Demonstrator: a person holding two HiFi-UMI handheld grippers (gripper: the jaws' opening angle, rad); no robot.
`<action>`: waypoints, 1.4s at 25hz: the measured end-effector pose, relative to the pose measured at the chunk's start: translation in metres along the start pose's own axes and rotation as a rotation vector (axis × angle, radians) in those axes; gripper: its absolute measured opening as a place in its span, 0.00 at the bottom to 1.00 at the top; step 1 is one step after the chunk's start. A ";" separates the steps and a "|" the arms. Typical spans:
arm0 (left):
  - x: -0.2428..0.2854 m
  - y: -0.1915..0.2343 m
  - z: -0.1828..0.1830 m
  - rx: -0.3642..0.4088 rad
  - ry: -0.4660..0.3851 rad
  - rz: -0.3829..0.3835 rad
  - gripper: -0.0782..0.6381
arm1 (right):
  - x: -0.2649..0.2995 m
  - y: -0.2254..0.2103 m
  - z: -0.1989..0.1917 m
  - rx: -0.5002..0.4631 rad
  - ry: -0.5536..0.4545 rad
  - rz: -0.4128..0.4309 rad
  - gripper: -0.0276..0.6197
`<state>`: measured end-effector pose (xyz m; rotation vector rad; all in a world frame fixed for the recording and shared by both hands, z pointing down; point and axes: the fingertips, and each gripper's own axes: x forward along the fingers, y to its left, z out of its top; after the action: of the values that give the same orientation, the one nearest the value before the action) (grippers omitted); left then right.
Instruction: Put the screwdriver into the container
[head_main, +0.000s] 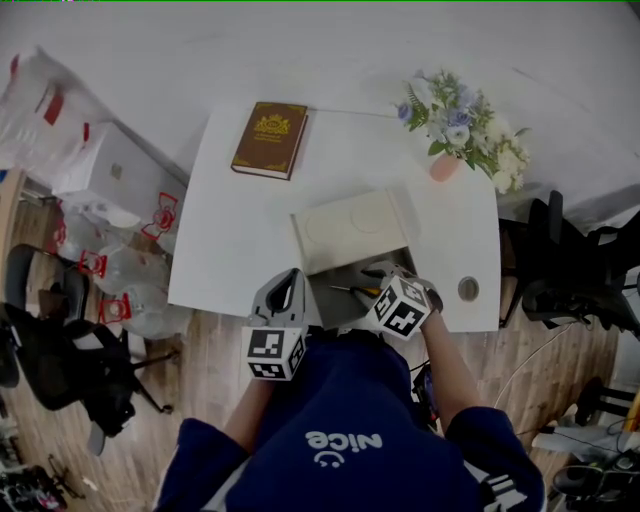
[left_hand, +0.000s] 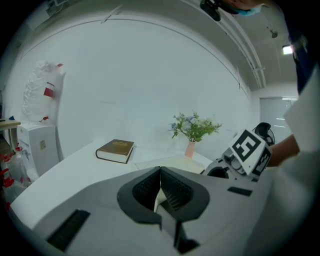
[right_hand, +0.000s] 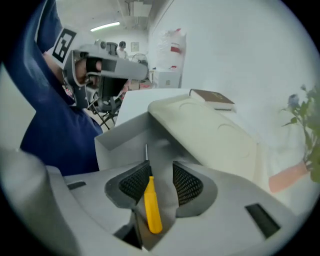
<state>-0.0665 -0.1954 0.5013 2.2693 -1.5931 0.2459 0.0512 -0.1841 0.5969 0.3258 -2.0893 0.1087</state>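
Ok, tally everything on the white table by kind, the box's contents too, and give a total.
Book: 1
Flower vase: 1
Container: 1
Screwdriver: 1
Round grey disc: 1
Total: 5

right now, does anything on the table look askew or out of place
Only the cream lid: it sits tilted, propped over the back of the grey container rather than closed. The yellow screwdriver lies in the container's open front, between the right tool's open jaws. Nothing looks spilled or damaged.
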 end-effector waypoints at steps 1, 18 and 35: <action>0.000 -0.002 0.000 0.002 -0.001 -0.005 0.13 | -0.007 -0.002 0.007 0.028 -0.043 -0.017 0.29; 0.007 -0.050 0.023 0.082 -0.064 -0.143 0.13 | -0.123 -0.039 0.016 0.457 -0.536 -0.415 0.29; 0.007 -0.078 0.024 0.099 -0.080 -0.228 0.13 | -0.142 -0.021 -0.021 0.583 -0.583 -0.567 0.26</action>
<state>0.0069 -0.1869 0.4668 2.5410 -1.3698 0.1805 0.1432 -0.1732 0.4851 1.4282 -2.4021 0.3113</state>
